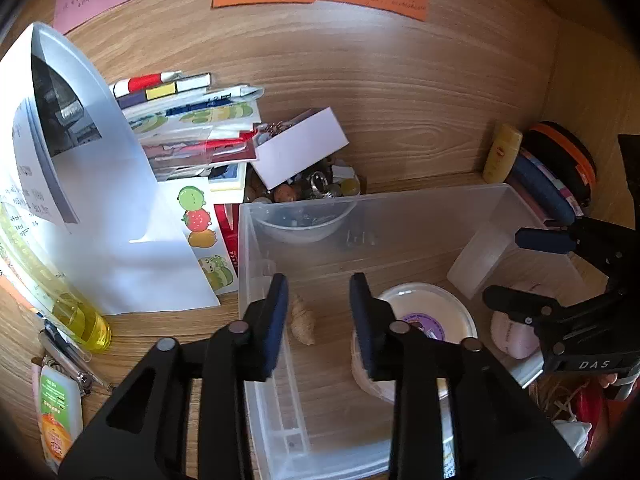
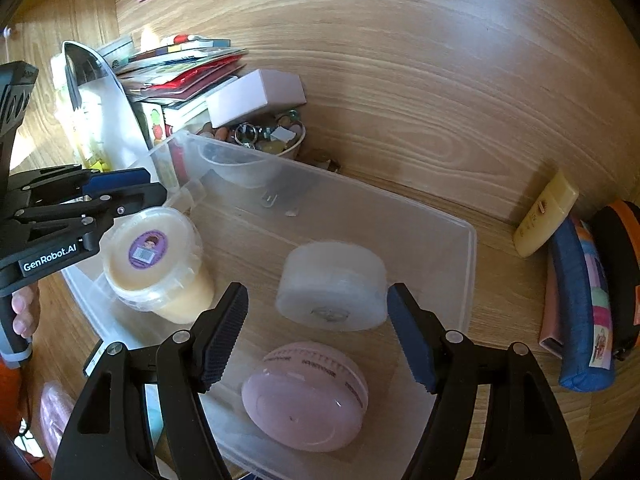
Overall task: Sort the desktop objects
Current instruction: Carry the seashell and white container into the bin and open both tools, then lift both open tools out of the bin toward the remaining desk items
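Bin (image 2: pixel 470 240) holds tub (image 2: pixel 154 256) left, round case (image 2: pixel 332 288) behind compact (image 2: pixel 306 396) (prob. touching); bowl (image 2: pixel 288 148) behind bin.

Clear bin (image 2: pixel 460 280) with cream tub (image 2: pixel 156 264), white round box (image 2: pixel 332 292), pink case (image 2: pixel 304 396)

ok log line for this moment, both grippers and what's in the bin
left gripper: open, empty | right gripper: open, empty | clear bin: cream tub, white round case, pink oval case
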Motion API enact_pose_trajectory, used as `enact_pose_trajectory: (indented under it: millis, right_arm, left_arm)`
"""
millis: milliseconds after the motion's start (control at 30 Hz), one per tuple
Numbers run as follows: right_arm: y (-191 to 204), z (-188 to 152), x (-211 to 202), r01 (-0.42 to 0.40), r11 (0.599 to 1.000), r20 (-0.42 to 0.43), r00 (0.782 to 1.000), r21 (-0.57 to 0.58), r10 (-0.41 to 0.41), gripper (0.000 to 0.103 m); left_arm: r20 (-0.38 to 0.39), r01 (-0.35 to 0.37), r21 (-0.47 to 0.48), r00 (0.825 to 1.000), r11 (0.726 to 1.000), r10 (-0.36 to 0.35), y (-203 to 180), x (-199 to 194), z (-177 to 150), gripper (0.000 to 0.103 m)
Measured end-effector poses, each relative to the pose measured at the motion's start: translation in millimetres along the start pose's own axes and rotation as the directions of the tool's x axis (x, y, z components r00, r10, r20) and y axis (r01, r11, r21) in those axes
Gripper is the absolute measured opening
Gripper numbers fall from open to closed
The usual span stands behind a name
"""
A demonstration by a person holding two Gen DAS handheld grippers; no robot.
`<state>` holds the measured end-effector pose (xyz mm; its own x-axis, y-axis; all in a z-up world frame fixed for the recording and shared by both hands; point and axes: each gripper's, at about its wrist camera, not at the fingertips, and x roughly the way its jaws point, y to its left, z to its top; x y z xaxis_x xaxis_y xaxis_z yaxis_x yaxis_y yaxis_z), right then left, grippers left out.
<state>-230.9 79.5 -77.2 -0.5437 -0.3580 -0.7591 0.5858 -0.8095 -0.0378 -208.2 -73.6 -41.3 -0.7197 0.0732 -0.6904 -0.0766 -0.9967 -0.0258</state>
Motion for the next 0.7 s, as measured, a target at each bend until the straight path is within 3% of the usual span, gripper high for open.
enact_pose_trajectory:
  millis: [100, 267, 467, 700]
  right_arm:
    - [1, 0, -2, 0.005, 1.0, 0.009, 1.0, -0.006, -0.005, 0.078]
    - [1, 2, -7, 0.025, 0.999, 0.018, 1.0, -0.026, -0.025, 0.081]
    - [-9, 6, -35, 0.063, 0.998, 0.077, 0.995, -0.001, -0.063, 0.083]
    - [-17, -3, -80, 0.066, 0.995, 0.159, 0.984, 0.07, -0.077, 0.094]
  left_arm:
    - [0.023, -0.012, 0.009, 1.0, 1.0, 0.012, -3, -5, -1, 0.056]
    - [0.054, 0.011, 0.02, 0.998, 1.0, -0.012, -6, -17, -1, 0.073]
    - [0.086, 0.048, 0.02, 0.995, 0.999, -0.05, -6, -31, -2, 0.08]
    - [0.148, 0.058, 0.03, 0.987, 0.998, -0.062, -13, -52, -4, 0.086]
